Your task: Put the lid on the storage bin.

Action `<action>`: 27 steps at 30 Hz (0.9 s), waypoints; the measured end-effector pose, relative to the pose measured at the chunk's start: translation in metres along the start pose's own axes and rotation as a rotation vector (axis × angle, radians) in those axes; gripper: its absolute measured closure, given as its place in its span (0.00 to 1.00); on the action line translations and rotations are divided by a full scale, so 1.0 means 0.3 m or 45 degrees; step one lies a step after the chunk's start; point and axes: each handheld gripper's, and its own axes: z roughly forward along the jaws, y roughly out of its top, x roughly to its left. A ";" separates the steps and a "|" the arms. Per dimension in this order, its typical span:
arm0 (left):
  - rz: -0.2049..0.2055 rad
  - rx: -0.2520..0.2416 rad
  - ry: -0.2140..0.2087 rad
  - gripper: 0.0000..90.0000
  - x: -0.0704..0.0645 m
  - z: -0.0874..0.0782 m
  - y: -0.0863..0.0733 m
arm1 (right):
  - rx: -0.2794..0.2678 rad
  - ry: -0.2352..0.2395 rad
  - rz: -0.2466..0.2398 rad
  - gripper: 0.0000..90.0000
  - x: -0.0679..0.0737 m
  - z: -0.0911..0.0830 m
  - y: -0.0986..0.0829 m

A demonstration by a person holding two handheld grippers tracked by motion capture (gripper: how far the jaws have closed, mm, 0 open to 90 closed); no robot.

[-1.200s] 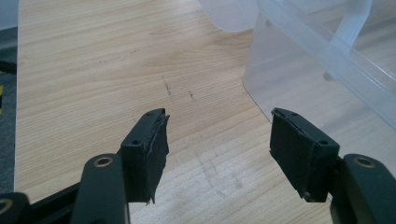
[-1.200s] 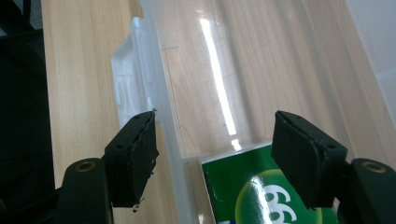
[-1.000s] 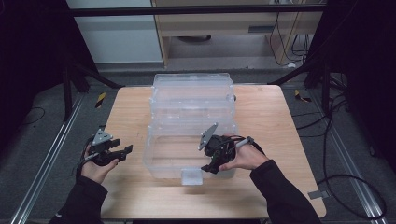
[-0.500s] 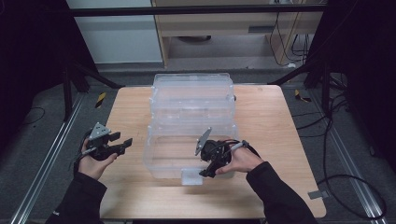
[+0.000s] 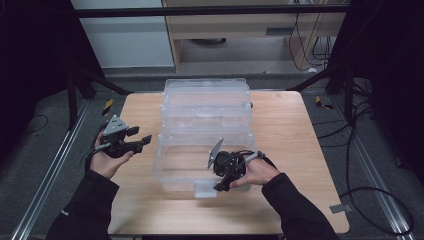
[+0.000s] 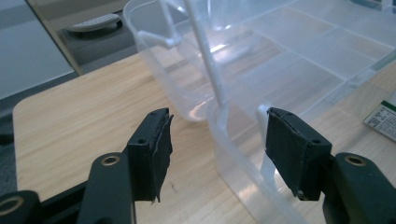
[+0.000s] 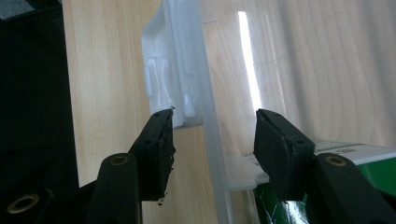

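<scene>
Left gripper [image 5: 136, 141] has risen toward the clear box [image 5: 205, 107]; jaws apart.

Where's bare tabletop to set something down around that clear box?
Widest bare strip: right of the clear plastic storage box, out to the light wooden table edge. A narrower strip lies left, where the left claw hovers. The near front edge is crowded: the right claw straddles the box's front latch.

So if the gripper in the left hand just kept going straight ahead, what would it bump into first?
Most likely the clear plastic box. The left gripper is open, and the box's near corner rim stands right between its jaws, just ahead. How far ahead is hard to judge.
</scene>
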 end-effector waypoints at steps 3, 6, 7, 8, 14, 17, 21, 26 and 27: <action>0.030 -0.004 -0.026 0.44 -0.005 0.017 0.033 | 0.010 0.001 0.009 0.52 0.001 0.001 0.000; 0.081 0.001 -0.047 0.44 -0.011 0.032 0.064 | 0.012 0.006 0.012 0.50 0.003 0.009 0.002; 0.100 0.002 -0.052 0.43 -0.013 0.035 0.074 | 0.016 0.007 0.013 0.49 0.005 0.013 0.003; 0.110 0.001 -0.056 0.43 -0.016 0.038 0.085 | 0.015 0.005 0.010 0.49 0.006 0.016 0.003; 0.170 0.000 -0.082 0.43 -0.026 0.045 0.144 | 0.015 0.014 0.032 0.49 0.004 0.020 0.003; 0.190 -0.006 -0.092 0.43 -0.027 0.049 0.172 | 0.025 0.013 0.034 0.48 0.006 0.022 0.006; 0.225 -0.007 -0.109 0.43 -0.032 0.056 0.206 | 0.018 0.010 0.034 0.48 0.006 0.025 0.006; 0.266 0.000 -0.141 0.44 -0.047 0.074 0.242 | 0.036 0.036 0.049 0.49 -0.001 0.028 0.010; 0.265 -0.003 -0.149 0.44 -0.050 0.078 0.249 | 0.037 0.044 0.043 0.49 -0.003 0.027 0.010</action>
